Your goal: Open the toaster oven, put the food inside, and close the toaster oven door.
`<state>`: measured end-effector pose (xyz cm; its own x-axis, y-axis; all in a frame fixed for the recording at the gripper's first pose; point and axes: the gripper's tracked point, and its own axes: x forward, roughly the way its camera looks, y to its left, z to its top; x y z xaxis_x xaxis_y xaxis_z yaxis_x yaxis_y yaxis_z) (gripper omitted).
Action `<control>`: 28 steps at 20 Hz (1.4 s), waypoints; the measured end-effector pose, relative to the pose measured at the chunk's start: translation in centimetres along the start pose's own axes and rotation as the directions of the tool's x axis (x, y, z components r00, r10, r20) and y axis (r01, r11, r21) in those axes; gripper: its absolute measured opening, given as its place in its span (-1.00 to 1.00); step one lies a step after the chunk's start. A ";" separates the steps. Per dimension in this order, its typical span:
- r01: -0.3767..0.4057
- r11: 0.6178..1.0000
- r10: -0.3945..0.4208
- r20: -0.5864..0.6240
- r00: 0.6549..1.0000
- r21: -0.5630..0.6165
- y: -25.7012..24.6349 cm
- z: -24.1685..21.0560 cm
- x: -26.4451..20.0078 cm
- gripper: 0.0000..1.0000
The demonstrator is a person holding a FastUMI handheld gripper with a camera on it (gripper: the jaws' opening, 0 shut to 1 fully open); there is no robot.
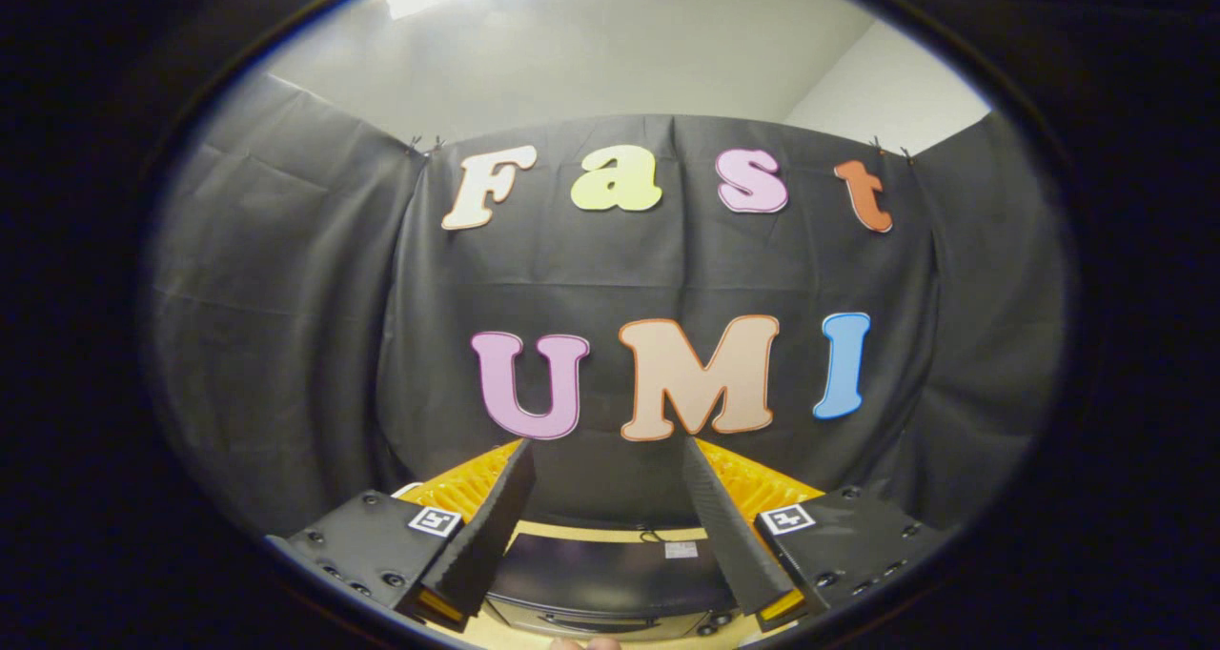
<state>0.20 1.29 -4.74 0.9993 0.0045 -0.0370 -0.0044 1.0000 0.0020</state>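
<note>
My gripper (607, 459) is held high and stands open, with nothing between its fingers (496, 526). Below and ahead of the fingers lies the dark top of the toaster oven (610, 569), seen from above. Its front edge with a handle and knobs (710, 623) shows just under the fingers. The oven stands on a light wooden table (610, 534). I cannot tell from here whether the oven door is open or closed. A small rounded bit of something pale (583, 643) peeks in below the oven's front.
The black cloth wall (286, 345) of the booth rises close behind the oven and wraps round both sides. A white wall and ceiling (620, 50) show above the cloth.
</note>
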 end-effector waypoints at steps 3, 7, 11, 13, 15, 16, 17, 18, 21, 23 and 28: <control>0.022 1.000 -0.022 0.005 1.000 -0.011 -0.4 -1.3 0.1 0.96; 0.048 0.999 -0.049 -0.029 0.998 -0.021 -0.7 -5.3 1.3 0.96; 0.061 0.997 -0.068 -0.151 0.986 -0.050 -0.7 -12.9 2.4 0.96; 0.068 0.996 -0.080 -0.220 0.972 -0.059 -0.7 -16.9 2.7 0.96; 0.069 0.995 -0.089 -0.288 0.954 -0.077 -0.7 -20.6 2.6 0.96; 0.069 0.993 -0.096 -0.318 0.943 -0.093 -0.9 -22.3 2.5 0.96; 0.069 0.992 -0.100 -0.335 0.937 -0.103 -0.8 -23.4 2.5 0.96; 0.068 0.992 -0.102 -0.357 0.928 -0.108 -0.8 -24.7 2.4 0.96; 0.072 0.993 -0.104 -0.416 0.903 -0.093 -0.9 -28.5 2.3 0.96; 0.078 0.994 -0.106 -0.448 0.888 -0.081 -0.8 -30.5 2.0 0.96; 0.094 0.993 -0.115 -0.467 0.877 -0.068 -0.8 -31.6 1.7 0.96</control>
<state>0.78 0.53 -36.39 0.8591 -0.1100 -0.4998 0.0868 0.9938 -0.0695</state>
